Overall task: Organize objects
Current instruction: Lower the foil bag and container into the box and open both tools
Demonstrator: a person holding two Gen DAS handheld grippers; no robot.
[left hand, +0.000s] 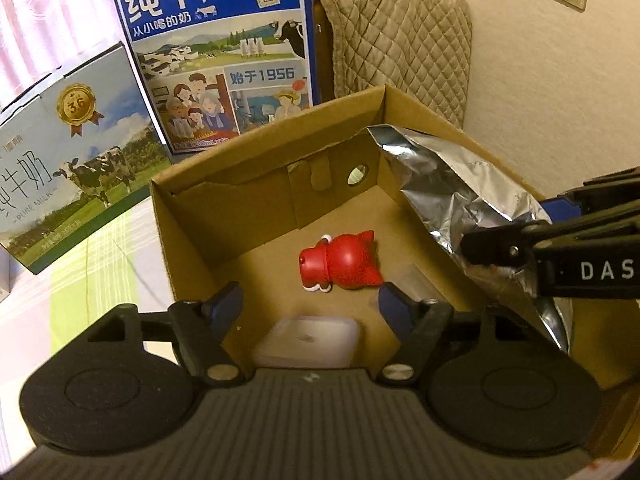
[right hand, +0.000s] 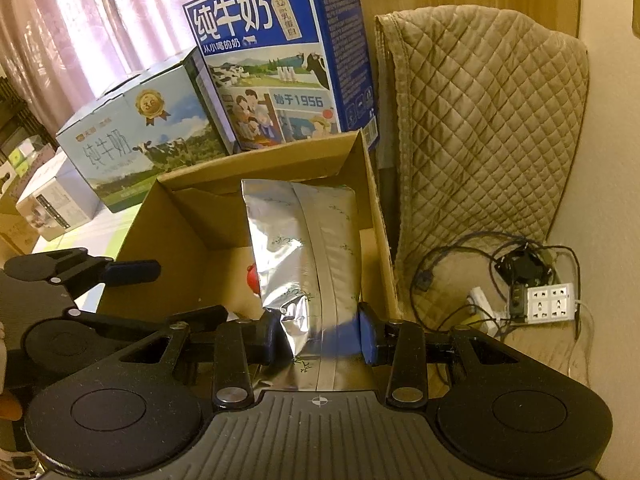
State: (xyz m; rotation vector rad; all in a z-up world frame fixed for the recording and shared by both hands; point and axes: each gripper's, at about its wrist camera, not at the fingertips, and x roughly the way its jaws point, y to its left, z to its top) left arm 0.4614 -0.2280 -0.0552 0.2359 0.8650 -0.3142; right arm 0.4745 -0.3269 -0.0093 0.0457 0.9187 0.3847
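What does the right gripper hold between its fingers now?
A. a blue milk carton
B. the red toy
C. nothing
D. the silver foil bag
D: in the right wrist view the right gripper is closed on the silver foil bag, which hangs into the cardboard box.

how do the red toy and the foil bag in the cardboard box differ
The red toy is small, solid and glossy red; the foil bag is much larger, silver and crinkled. The toy lies free on the floor of the cardboard box, while the bag leans along the box's side wall, gripped by the right hand-held gripper. Both are inside the same box.
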